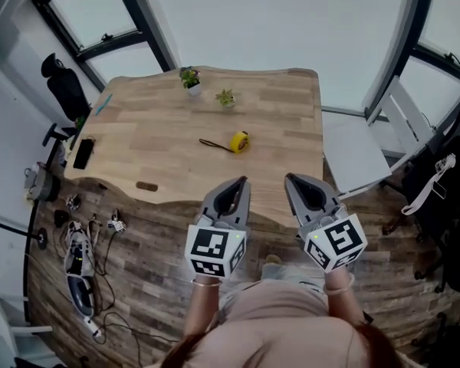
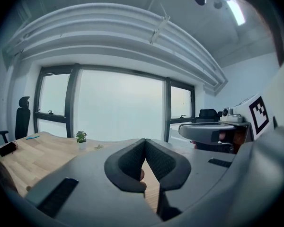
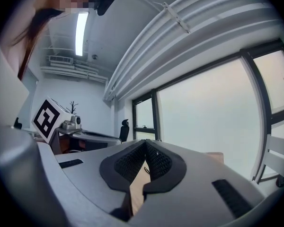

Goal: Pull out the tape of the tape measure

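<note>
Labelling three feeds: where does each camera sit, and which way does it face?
Head view: on the person's head, steeply down at table, tape measure, left gripper, right gripper, wrists.
Left gripper view: on that gripper, level along its shut jaws toward windows; right gripper's marker cube at right.
Right gripper view: likewise along its shut jaws toward windows; left gripper's marker cube at left.
Shared: head and left gripper views show the potted plant.

tape measure (image 1: 239, 141) on table (image 1: 157, 163), plants (image 1: 189, 78) behind
</note>
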`<state>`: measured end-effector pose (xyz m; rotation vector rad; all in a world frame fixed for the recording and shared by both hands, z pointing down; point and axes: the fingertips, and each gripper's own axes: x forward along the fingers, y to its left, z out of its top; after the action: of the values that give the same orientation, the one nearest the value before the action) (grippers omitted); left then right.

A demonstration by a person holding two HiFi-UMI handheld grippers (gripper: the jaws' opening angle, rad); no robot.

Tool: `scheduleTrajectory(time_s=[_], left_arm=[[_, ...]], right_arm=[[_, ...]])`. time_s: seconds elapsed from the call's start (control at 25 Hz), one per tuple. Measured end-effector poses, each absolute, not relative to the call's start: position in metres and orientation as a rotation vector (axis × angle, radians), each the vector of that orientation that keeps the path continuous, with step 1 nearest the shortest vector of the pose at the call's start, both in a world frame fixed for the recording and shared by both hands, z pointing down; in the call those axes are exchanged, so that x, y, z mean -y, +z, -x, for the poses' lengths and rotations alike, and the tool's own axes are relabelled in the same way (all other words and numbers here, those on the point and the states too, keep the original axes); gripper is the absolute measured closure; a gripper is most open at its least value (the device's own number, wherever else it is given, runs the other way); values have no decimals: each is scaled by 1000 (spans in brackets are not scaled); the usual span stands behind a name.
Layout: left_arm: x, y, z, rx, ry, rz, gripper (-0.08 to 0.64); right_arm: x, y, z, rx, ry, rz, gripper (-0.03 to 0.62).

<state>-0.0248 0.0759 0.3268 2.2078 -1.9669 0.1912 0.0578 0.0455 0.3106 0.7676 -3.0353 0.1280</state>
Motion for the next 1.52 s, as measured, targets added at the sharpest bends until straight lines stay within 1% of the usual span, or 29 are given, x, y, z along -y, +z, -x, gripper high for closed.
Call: scheduleTrajectory(time_s=[0.52,0.96,1.08,1.52], left_arm=[[-30,352,67,2035,263,-2071,558],[37,374,121,1947,283,-2103,555],[53,388,132,1893,320,-2115,508],[100,457,158,1717,410,-2101,454]], right_arm=[[15,331,-31,3029,208,-735,594],[73,326,17,3013,171,-776,592],[88,328,27,2998,163,-794,592],[130,338,50,2933,165,-854,592]])
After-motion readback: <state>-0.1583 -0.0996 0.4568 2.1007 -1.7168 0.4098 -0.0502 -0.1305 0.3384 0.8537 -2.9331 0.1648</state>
